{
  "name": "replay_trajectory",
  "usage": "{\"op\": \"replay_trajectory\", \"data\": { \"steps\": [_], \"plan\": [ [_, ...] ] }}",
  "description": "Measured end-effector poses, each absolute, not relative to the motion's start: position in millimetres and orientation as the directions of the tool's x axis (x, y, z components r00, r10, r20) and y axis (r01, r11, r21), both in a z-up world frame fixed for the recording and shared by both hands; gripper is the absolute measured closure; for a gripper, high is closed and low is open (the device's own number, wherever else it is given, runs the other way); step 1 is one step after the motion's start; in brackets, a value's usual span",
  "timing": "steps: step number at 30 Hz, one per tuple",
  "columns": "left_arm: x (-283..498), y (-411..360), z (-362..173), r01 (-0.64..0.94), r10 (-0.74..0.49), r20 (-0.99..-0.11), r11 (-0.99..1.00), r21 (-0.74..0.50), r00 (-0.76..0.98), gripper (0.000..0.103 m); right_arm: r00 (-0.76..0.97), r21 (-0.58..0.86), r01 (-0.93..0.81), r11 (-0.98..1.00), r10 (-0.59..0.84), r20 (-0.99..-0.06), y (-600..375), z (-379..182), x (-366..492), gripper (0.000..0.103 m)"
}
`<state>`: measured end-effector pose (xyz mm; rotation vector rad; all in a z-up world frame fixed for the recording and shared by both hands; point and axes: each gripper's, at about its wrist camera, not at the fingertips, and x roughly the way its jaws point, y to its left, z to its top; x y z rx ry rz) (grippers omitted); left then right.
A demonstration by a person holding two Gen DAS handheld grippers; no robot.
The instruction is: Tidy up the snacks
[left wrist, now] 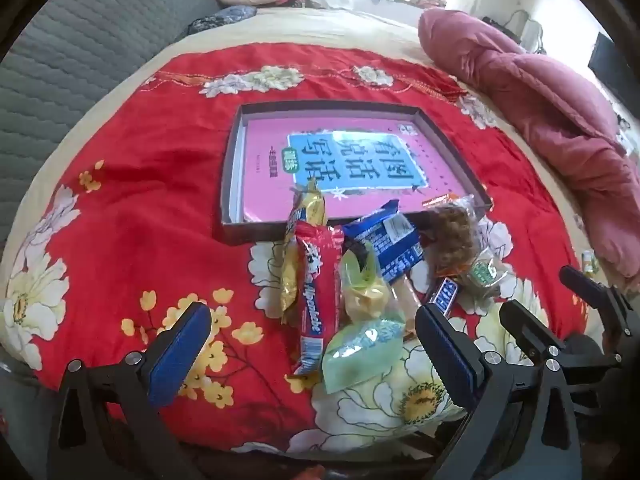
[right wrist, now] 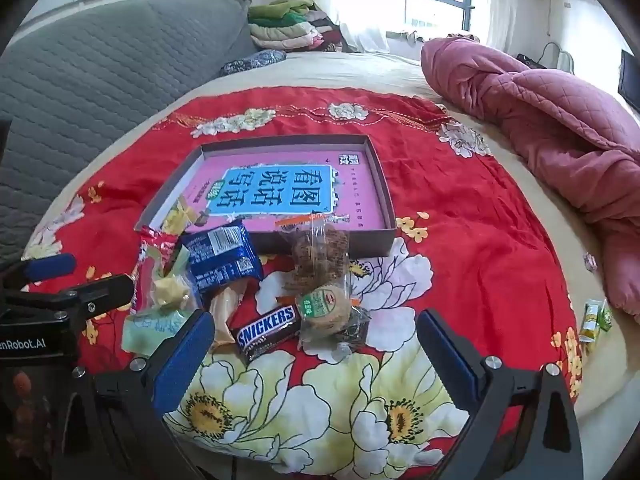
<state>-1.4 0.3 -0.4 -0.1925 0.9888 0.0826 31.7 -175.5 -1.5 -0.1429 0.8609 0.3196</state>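
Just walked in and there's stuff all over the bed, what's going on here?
Someone is sorting snacks with a hand-held gripper in each hand. The left hand-held gripper and right hand-held gripper both hover open, holding nothing. A pile of snacks, including a Snickers bar and a blue packet, lies on the red floral cloth just in front of the shallow box.
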Motion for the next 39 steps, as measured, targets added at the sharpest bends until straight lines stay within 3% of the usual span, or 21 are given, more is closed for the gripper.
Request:
{"op": "replay_trajectory", "data": {
  "steps": [39],
  "plan": [
    [-5,0,0,-0.165,-0.029,-0.866,0.978,-0.128,0.499,0.001,0.638,0.022,-0.314,0.949,0.228,-0.736,-187,13,23,0.001]
  ]
}}
